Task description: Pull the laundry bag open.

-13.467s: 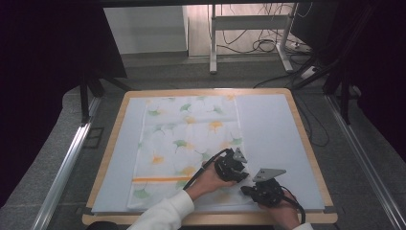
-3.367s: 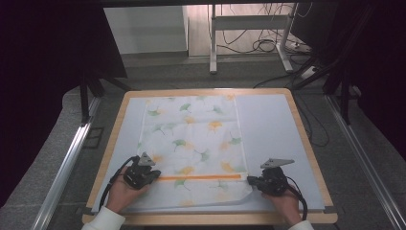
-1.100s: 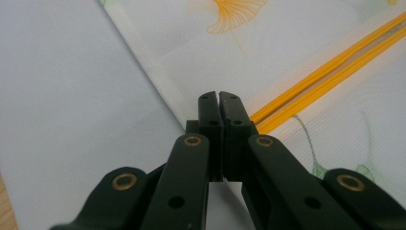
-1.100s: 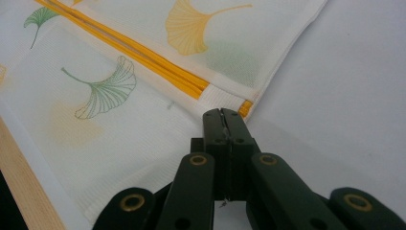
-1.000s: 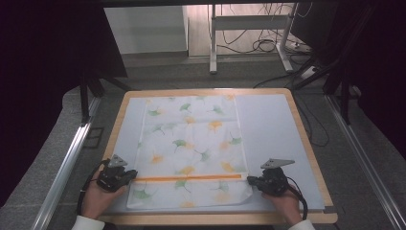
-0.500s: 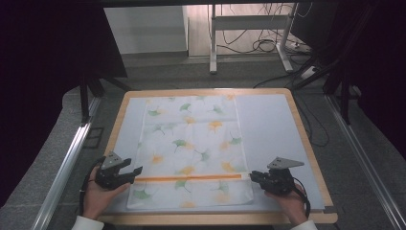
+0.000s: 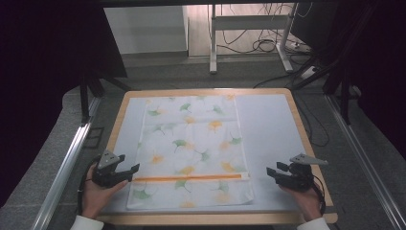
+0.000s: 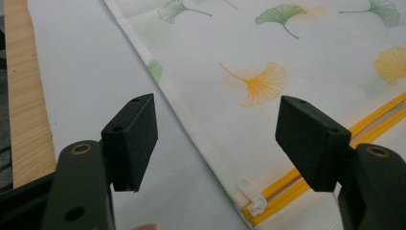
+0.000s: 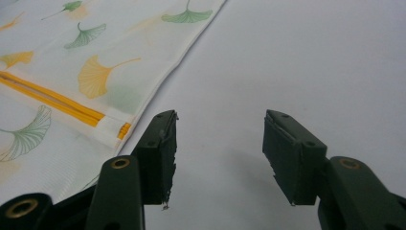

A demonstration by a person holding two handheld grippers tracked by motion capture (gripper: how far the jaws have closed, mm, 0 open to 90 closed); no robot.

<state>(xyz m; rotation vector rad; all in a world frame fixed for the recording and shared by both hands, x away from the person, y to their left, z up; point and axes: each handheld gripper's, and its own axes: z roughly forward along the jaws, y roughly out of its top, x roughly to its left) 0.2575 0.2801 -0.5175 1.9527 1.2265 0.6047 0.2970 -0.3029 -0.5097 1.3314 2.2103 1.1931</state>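
The high view looks forward and down from above the near table [image 7: 306, 124] edge, taking in the whole cloth [image 7: 191, 143]. Each gripper view sits low and close, facing across the cloth's [image 8: 268, 57] orange stripe [image 9: 52, 103], which all three views share.

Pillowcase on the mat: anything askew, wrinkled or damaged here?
Nothing stands out. The pillowcase lies flat and square on the mat, its orange zipper straight; both grippers, left and right, are open beside it.

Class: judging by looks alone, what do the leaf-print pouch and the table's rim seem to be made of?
Leaf-print pouch: apparently thin woven cloth, matte; a fine weave, a stitched hem and an orange zip show in the left gripper view. Table's rim: likely light wood or wood veneer, with visible grain.
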